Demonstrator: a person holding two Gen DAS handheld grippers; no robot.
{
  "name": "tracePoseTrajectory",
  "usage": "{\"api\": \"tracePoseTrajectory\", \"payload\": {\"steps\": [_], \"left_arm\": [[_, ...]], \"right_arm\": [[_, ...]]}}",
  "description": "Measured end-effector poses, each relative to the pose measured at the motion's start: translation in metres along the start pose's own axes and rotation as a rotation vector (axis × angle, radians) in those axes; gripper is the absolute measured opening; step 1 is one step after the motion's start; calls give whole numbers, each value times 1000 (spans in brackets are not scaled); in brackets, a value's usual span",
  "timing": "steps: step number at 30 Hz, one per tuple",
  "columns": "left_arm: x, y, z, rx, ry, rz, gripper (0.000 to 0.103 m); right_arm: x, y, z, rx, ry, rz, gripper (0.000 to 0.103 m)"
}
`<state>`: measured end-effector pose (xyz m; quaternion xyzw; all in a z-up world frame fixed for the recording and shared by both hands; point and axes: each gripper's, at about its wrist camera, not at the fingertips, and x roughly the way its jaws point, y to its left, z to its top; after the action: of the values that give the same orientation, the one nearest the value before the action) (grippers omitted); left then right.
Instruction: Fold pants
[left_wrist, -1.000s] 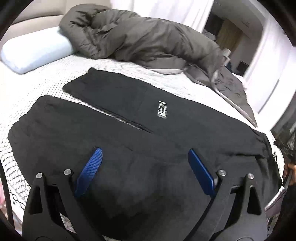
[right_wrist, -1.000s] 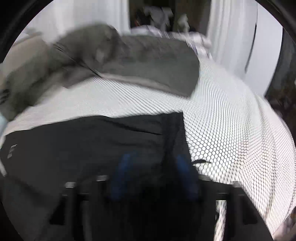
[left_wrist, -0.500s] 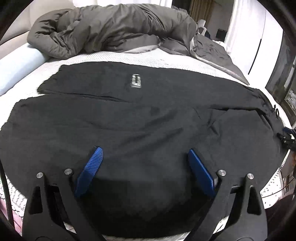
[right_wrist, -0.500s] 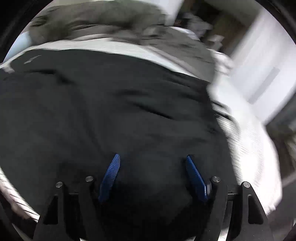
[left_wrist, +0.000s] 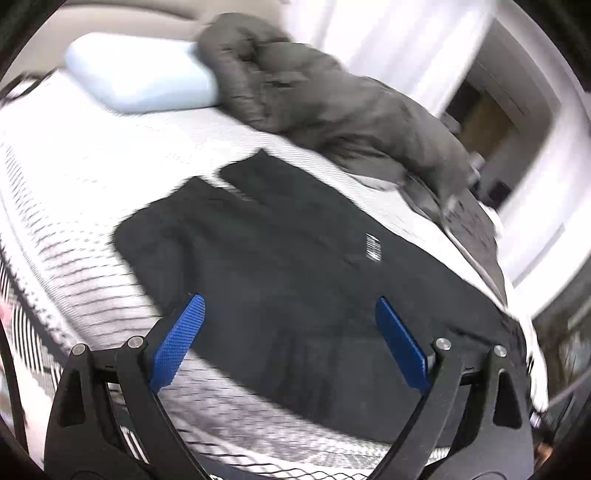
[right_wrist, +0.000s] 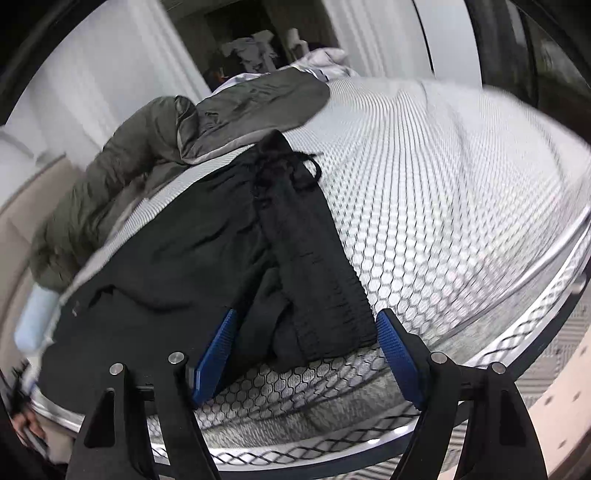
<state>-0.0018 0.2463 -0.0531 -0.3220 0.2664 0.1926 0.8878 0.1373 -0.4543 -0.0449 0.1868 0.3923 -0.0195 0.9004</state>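
One pair of black pants (left_wrist: 295, 266) lies spread flat on the bed (left_wrist: 92, 173), its two legs side by side and running toward the single pale blue pillow (left_wrist: 140, 77) at the head end. A small white printed label (left_wrist: 373, 246) shows on the farther leg. From the right wrist view the same pants (right_wrist: 192, 251) end in a gathered waistband (right_wrist: 317, 266) near the bed's front edge, with one black drawstring (right_wrist: 295, 170) looped loosely at its far end.

Behind the pants sits one crumpled grey quilt (left_wrist: 332, 110), heaped along the far side of the bed; in the right view the quilt (right_wrist: 129, 166) touches the far corner of the waistband. The honeycomb-patterned bed cover (right_wrist: 443, 192) is bare to the right of the pants.

Two grippers are in play, each with two blue pads. The left gripper (left_wrist: 290, 345) is spread wide above the nearer leg, with nothing pinched between its pads. The right gripper (right_wrist: 306, 360) is opening, its pads either side of the waistband's near corner without pressing on it.

A bit of a person's hand (right_wrist: 26, 424) shows at the lower left of the right view.
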Motion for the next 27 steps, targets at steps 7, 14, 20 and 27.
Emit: {"api": "tracePoseTrajectory", "payload": {"steps": [7,14,20,27], "left_arm": [[2,42,2,-133,23,74,79],[19,65,0,-217,81,62,52],[16,80,0,-269,76,22,51],[40,55,11,-189,95,56,15]], "right_arm": [[-6,-7,-5,67,-5,21,74],[-51,-21,-45,75,-14,49,74],[-62,-17,-65,71,-18,144,74],[-31,-7,-46,102,-13,169,74]]}}
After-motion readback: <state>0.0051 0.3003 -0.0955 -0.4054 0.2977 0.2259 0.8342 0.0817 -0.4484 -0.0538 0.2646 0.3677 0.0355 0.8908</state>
